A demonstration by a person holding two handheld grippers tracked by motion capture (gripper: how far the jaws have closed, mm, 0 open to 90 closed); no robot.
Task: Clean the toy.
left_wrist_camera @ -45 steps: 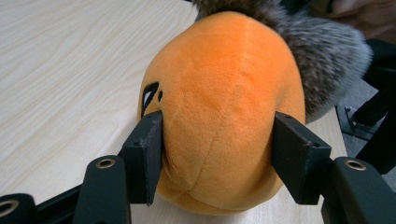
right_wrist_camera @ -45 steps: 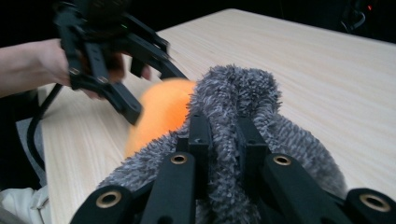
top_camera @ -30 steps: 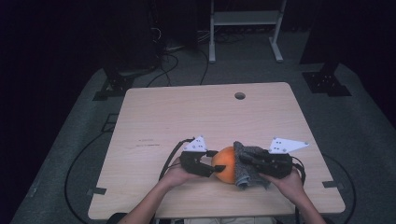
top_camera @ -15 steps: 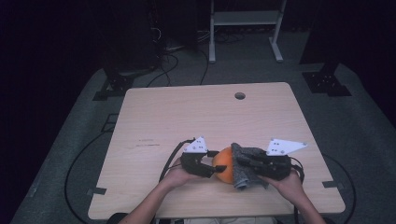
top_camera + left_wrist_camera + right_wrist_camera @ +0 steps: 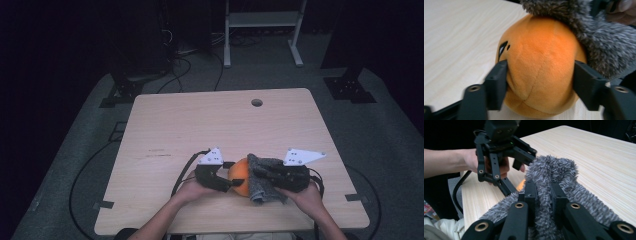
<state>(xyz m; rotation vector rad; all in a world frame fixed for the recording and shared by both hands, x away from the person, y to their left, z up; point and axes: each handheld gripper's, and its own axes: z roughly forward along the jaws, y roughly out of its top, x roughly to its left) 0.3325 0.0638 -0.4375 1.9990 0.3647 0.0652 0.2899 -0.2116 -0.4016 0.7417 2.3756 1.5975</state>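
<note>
High view: orange plush ball (image 5: 239, 176) low-centre on table (image 5: 200, 125), left gripper (image 5: 220, 177) and right gripper (image 5: 267, 175) flanking; left gripper view: jaws squeezing the ball's sides; right gripper view: jaws pinched on grey fuzzy cloth (image 5: 554, 177), which may slip off the round plush if tugged.

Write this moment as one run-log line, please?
left gripper: shut on orange plush toy | right gripper: shut on grey fuzzy cloth | cloth against toy

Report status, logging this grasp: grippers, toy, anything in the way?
Left gripper shut on orange plush toy. Right gripper shut on grey fuzzy cloth, draped against the toy. Both low over wooden table; nothing in the way.
</note>
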